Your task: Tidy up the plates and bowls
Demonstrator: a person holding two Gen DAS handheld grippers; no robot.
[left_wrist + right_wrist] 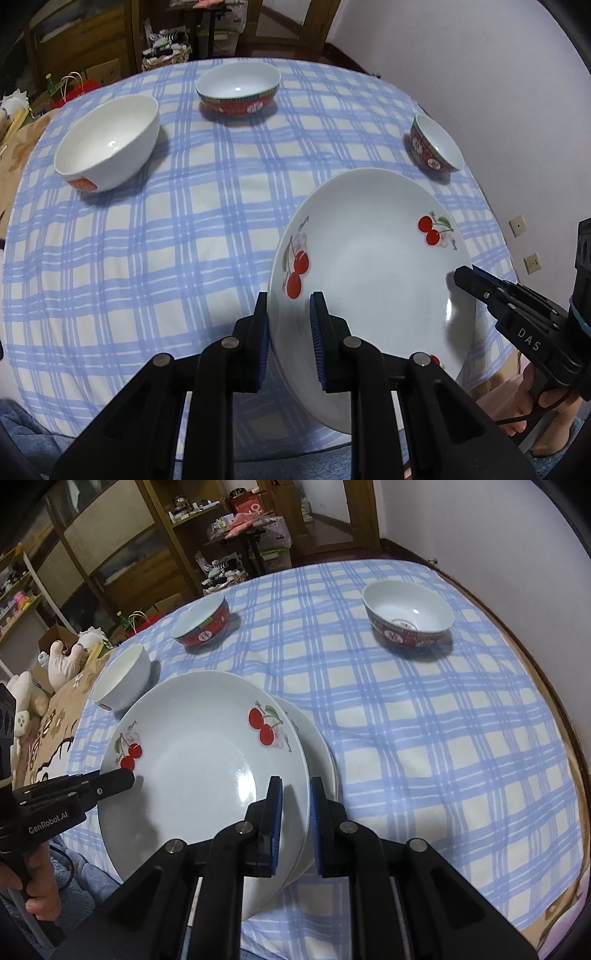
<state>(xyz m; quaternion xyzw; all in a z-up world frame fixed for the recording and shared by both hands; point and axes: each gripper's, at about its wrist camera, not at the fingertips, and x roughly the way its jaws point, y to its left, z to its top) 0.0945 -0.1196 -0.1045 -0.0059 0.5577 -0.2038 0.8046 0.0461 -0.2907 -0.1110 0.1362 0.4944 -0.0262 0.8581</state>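
Cherry plate pinched at opposite rims, left gripper and right gripper jaws both clenched on it, held level just over second plate on bench, likely for stacking; bowls untouched

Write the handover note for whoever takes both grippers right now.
Left gripper: shut on the near-left rim of the cherry plate.
Right gripper: shut on the same plate's right rim.
The plate hangs tilted above a second plate lying on the checked tablecloth.
White bowl, wide red bowl and small red bowl stand apart, unstacked.
Done: top plate gripped.
Left: set it on the lower plate, then gather the bowls.
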